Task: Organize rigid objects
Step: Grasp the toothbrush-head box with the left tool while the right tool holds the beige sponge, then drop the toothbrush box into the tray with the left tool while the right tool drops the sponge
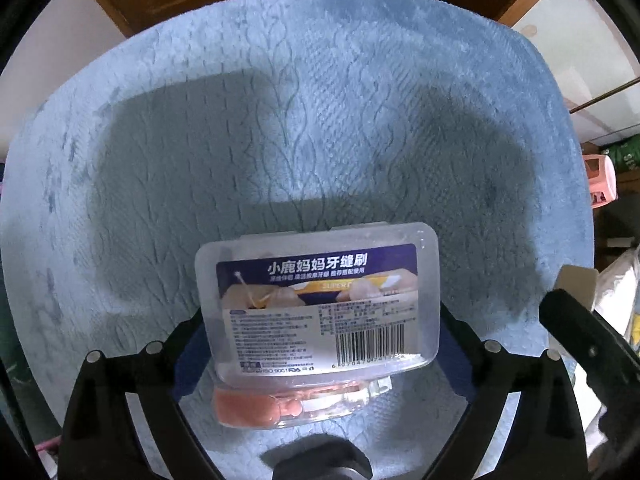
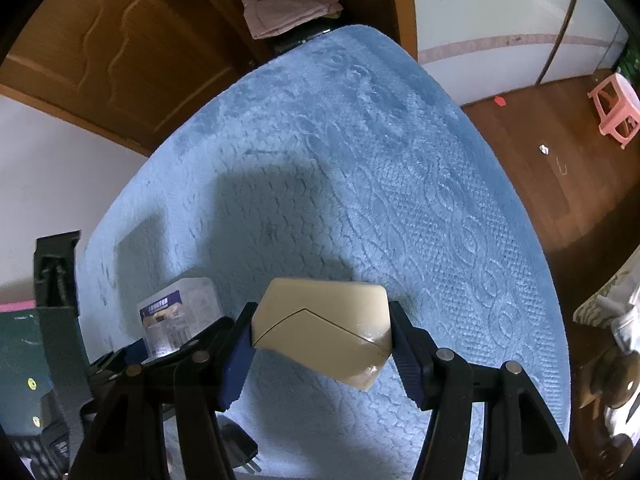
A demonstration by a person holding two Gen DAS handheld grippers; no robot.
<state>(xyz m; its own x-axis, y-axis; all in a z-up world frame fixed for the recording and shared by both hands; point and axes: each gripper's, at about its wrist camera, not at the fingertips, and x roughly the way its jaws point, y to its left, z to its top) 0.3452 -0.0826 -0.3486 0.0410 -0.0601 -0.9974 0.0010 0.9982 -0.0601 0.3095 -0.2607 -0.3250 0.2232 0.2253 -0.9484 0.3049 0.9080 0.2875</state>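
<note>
One pink stool (image 2: 616, 114) stands beyond the blue blanket (image 2: 340, 184).

A blue quilted plush cover (image 2: 360, 168) spreads across the bed. Past its far edge stand a brown wooden panelled door (image 2: 92, 40) and a wooden shelf holding folded pink cloth (image 2: 288, 8). Off its right edge, on the brown wooden floor (image 2: 560, 184), sits a pink plastic stool (image 2: 616, 108).

The clear rectangular plastic box (image 1: 318, 300) carries a dark blue label reading "小鹿妈妈牙缝刷", with "SUPER" on a yellow band below, "ISO 9001 FDA" at the bottom, and a barcode beginning "69707"; its smaller print is illegible.
</note>
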